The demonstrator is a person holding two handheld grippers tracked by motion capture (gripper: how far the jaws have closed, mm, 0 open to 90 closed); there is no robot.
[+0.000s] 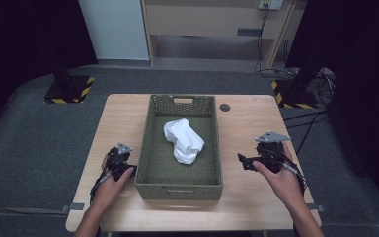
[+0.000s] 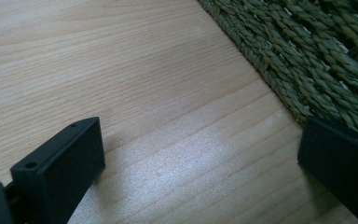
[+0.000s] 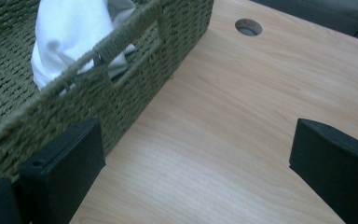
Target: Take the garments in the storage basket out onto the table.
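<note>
A green woven basket [image 1: 153,143] stands in the middle of the wooden table [image 1: 246,123]. A crumpled white cloth [image 1: 183,140] lies inside it, toward the far half. My left gripper [image 1: 120,159] rests low beside the basket's left wall, near the front corner. In the left gripper view the gripper [image 2: 200,140] is open over bare wood, its right jaw close to the basket wall [image 2: 307,60]. My right gripper [image 1: 244,162] hovers to the right of the basket, pointing at it. That gripper [image 3: 196,140] is open and holds nothing, with the basket [image 3: 37,116] and the cloth [image 3: 70,32] just past its left jaw.
A round cable hole [image 1: 225,107] sits in the table behind the basket's far right corner, and shows as a hole [image 3: 248,26] in the right gripper view. Two stand bases with yellow-black stripes [image 1: 69,90] [image 1: 296,94] flank the table's far end on the grey floor.
</note>
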